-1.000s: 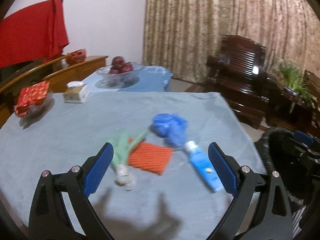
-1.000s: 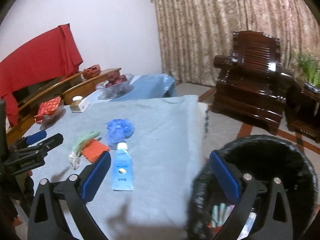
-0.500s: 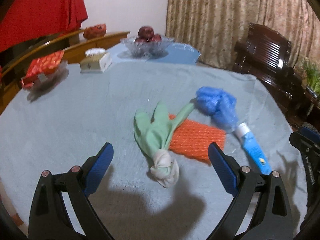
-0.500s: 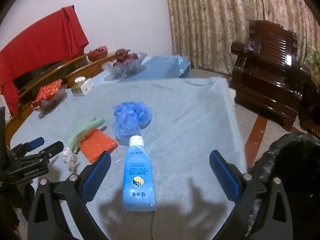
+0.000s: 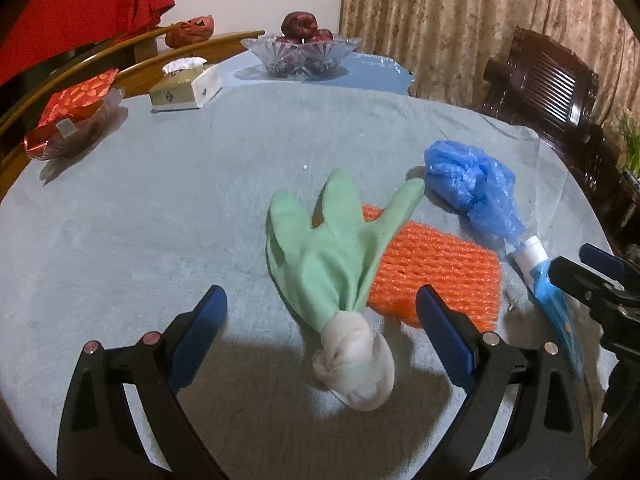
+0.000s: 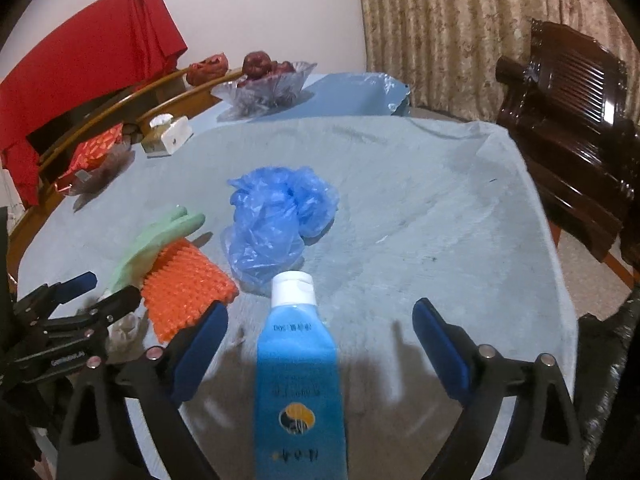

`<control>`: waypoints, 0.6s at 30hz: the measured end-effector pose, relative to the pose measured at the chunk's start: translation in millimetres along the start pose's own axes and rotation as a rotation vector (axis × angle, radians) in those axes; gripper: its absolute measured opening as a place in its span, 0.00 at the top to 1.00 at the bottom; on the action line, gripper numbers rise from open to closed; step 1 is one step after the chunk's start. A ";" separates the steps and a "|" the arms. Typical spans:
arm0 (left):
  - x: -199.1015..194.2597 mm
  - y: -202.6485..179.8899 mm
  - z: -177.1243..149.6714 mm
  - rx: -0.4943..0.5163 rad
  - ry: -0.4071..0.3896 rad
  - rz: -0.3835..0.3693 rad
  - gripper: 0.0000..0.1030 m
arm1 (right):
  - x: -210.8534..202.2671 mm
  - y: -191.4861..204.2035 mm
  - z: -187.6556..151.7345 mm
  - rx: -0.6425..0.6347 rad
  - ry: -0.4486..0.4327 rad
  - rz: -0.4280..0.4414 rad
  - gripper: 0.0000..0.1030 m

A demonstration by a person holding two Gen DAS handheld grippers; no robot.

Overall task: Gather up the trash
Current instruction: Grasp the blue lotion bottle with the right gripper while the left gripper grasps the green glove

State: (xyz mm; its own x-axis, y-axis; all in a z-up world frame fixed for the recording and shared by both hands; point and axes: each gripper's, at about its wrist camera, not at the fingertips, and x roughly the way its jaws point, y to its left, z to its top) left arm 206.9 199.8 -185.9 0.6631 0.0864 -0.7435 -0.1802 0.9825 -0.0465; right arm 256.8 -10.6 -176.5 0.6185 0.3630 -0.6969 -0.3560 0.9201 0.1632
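Two hand-held grippers hang over trash lying on a table covered with a pale blue-grey cloth (image 5: 120, 216).

The left gripper (image 5: 320, 336) is spread wide and grips nothing; the knotted white cuff of a mint-green rubber glove (image 5: 336, 256) lies between its blue pads (image 5: 200, 332) without touching either. Just ahead and to its right, partly under the glove, lies an orange ribbed foam mesh sleeve (image 5: 436, 276), with a crumpled blue plastic bag (image 5: 472, 184) beyond it. The right gripper (image 6: 320, 344) is slowly closing, its jaws still wide; a blue squeeze tube with a white cap (image 6: 298, 380) lies between them, untouched, cap pointing away. A black-lined trash bin (image 6: 608, 360) sits at its right edge.
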 end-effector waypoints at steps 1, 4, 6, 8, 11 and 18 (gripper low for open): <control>1.1 -0.3 -0.4 0.001 0.003 0.000 0.10 | 4.4 0.8 -0.2 -0.002 0.010 0.000 0.16; 4.3 -1.4 -1.5 0.004 0.014 -0.003 0.11 | 12.8 1.2 -1.0 -0.007 0.036 0.003 0.22; 6.0 -1.6 -1.5 0.003 0.020 -0.008 0.14 | 17.6 1.4 -2.2 -0.009 0.056 0.004 0.26; 8.0 -1.9 -1.4 0.005 0.026 -0.017 0.17 | 20.3 1.0 -2.5 -0.008 0.067 0.007 0.30; 9.5 -3.4 -1.2 0.011 0.030 -0.026 0.21 | 20.6 0.2 -3.2 -0.006 0.074 0.003 0.33; 11.9 -4.0 -1.9 0.004 0.036 -0.060 0.32 | 18.6 2.3 -5.7 -0.017 0.079 -0.012 0.38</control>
State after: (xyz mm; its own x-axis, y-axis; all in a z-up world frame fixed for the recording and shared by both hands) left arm 214.2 196.6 -195.9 0.6459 0.0217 -0.7631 -0.1381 0.9864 -0.0889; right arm 263.5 -2.6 -193.0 0.5660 0.3384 -0.7517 -0.3610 0.9215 0.1431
